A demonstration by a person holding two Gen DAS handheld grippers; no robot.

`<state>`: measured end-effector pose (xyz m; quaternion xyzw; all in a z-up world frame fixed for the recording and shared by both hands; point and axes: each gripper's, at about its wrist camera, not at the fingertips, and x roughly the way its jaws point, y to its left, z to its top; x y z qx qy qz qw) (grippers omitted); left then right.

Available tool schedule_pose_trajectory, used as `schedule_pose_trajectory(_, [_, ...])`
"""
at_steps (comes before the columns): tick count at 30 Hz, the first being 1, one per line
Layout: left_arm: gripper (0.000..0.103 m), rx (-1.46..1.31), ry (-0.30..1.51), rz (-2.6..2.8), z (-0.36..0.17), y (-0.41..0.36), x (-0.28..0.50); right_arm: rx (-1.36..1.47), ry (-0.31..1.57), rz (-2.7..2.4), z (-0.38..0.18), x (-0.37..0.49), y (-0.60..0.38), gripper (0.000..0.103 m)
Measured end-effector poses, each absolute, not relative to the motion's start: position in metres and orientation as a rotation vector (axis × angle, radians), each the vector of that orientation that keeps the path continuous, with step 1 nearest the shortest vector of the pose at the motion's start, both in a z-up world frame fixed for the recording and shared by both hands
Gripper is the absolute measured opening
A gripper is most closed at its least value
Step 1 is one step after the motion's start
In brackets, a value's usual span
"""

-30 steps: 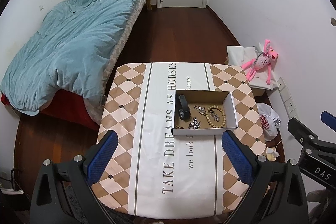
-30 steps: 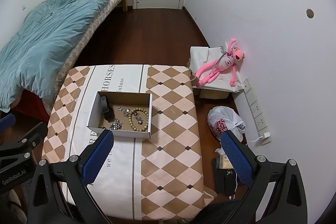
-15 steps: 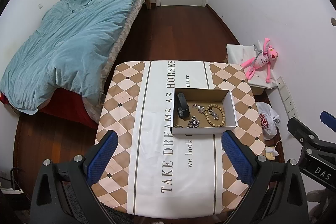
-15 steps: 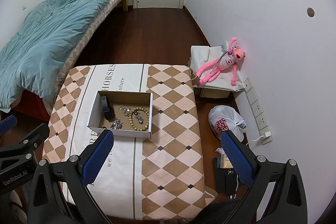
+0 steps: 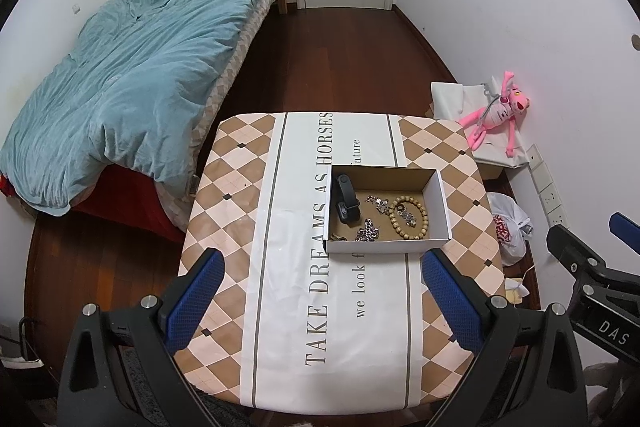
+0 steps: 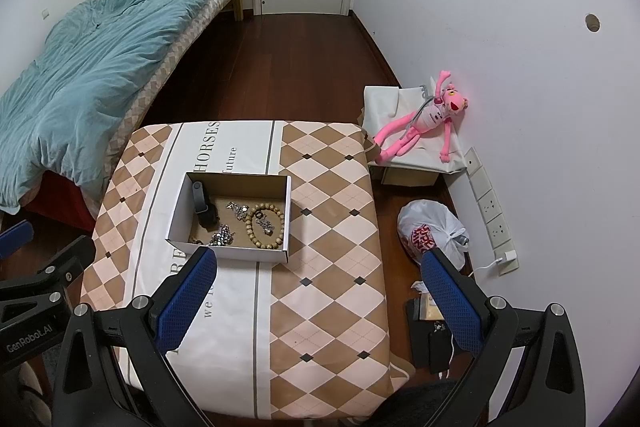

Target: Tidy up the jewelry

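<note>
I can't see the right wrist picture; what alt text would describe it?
An open white box of jewelry, including a wooden bead bracelet and a black watch, sits on a checkered tablecloth. The right tongs hover open above, empty.

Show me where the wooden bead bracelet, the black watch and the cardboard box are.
wooden bead bracelet (image 5: 421, 229), left wrist view, on the beads at its right side.
black watch (image 5: 347, 195), left wrist view, on the strap's middle.
cardboard box (image 6: 228, 252), right wrist view, on its white near wall.
</note>
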<state>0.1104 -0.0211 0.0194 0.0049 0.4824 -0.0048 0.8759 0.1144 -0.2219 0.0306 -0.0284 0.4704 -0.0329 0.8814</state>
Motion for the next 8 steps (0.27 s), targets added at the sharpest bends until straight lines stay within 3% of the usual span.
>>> schedule_pose_trajectory(8, [0.101, 0.013, 1.001, -0.009, 0.0194, -0.0217, 0.11, -0.06, 0.98, -0.069, 0.031, 0.1141, -0.222, 0.103])
